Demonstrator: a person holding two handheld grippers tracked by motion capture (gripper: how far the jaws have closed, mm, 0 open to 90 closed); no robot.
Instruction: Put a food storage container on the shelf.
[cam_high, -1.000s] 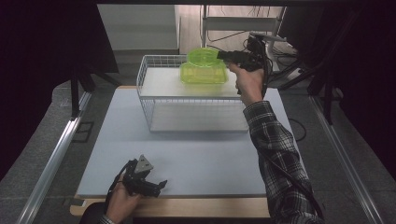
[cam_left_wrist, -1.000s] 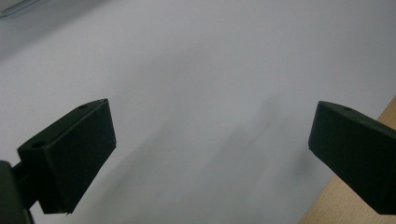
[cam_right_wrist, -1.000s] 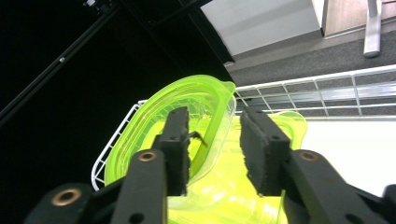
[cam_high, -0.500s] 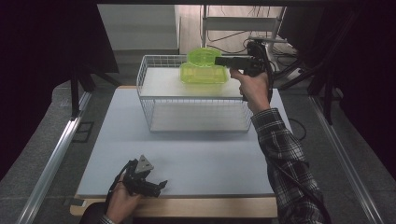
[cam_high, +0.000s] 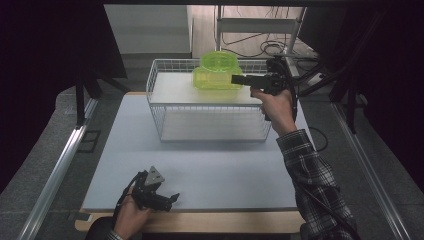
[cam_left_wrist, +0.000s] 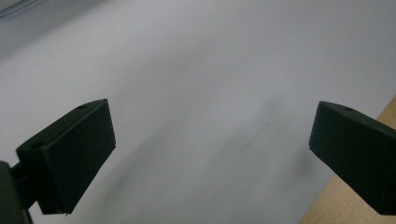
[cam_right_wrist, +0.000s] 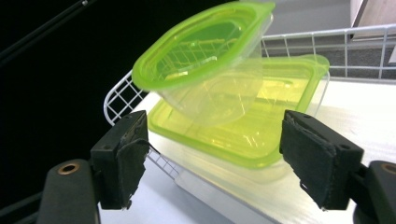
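The white table (cam_high: 210, 175) and the wire basket (cam_high: 165, 100) on it are unchanged. Two green tubs (cam_high: 217, 70) sit stacked on the basket's top; the upper one leans. The right gripper (cam_high: 239, 79) has drawn back from them, its jaws just opened wide with nothing between. The left gripper (cam_high: 167, 199) rests unmoved, open and empty.

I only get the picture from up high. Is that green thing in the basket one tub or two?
Observer: Two. The right gripper view shows a smaller tub sitting tilted inside a wider tub.
Operator: Is the right gripper squeezing them?
Observer: No. The right gripper has just been opening, and its pads stand apart in front of the tubs with nothing between them.
Operator: What about the other one?
Observer: The left gripper is open over the white table cover, holding nothing.
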